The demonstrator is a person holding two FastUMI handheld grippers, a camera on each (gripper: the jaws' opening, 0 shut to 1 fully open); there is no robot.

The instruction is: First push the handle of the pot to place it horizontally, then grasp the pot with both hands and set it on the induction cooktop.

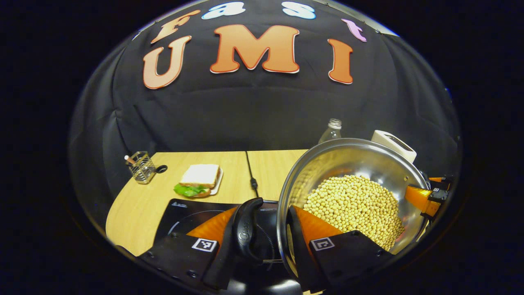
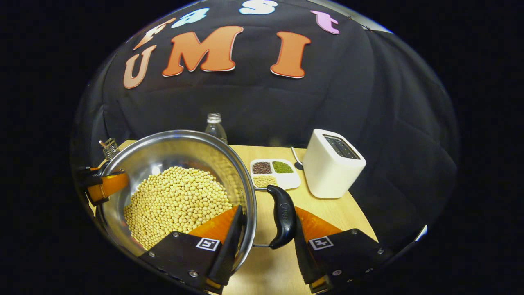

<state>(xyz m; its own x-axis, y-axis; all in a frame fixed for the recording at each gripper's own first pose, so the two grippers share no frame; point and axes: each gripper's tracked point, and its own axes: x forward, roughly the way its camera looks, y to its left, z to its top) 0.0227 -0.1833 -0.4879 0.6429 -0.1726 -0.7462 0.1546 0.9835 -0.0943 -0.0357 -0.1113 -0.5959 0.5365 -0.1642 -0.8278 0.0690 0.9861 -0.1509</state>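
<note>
White toaster (image 2: 333, 164), sectioned dish (image 2: 275, 173) beside pot (image 2: 172, 157).

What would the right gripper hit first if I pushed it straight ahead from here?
Probably the pot: the right gripper already straddles its rim and black handle, so the rim sits right in the gap.

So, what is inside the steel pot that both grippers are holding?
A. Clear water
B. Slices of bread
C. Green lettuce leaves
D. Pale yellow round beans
D: the pot holds a heap of pale yellow round beans, seen in both gripper views, with the left gripper and the right gripper each straddling its rim and a black side handle.
</note>
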